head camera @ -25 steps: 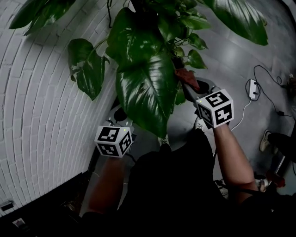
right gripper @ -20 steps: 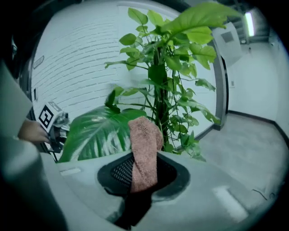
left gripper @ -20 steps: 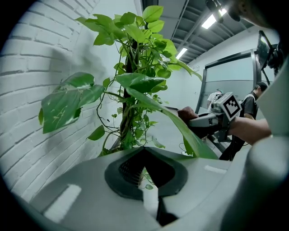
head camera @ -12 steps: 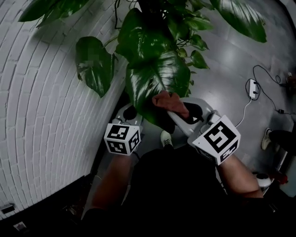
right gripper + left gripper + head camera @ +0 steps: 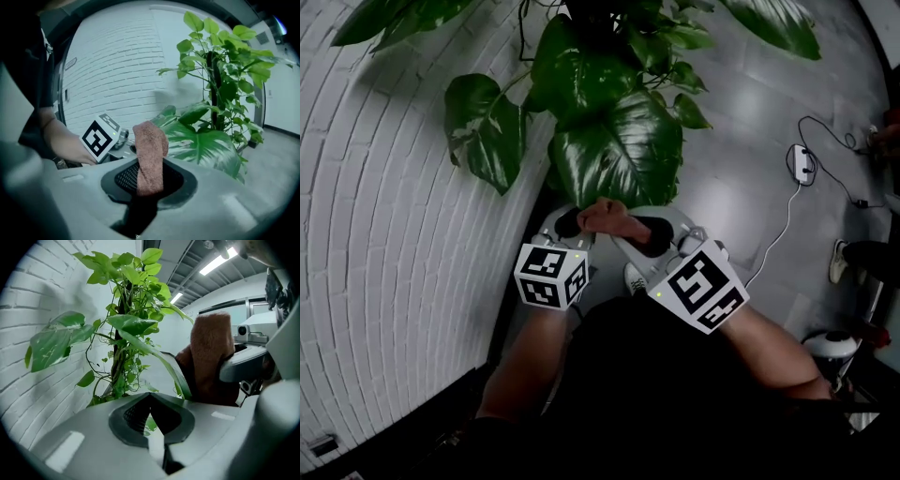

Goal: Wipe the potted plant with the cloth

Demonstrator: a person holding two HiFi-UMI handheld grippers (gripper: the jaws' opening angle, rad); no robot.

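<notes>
White brick wall (image 5: 394, 234) behind, plant (image 5: 581, 84) overhead: a wipe stroke just ended.
Right claw (image 5: 149, 178), clenched on the cloth (image 5: 150, 145), has slid down off the big leaf (image 5: 623, 155) — now just below its tip, beside the closed, empty left claw (image 5: 151, 401). Another leaf probably follows.

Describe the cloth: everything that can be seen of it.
The cloth is reddish-brown and fuzzy, like terry towelling. It is bunched into a thick folded strip and clamped between the jaws of the right gripper. Its free end stands up past the jaw tips and curls over at the top. It sits close below the tip of the plant's large glossy leaf; whether it touches that leaf cannot be told.
</notes>
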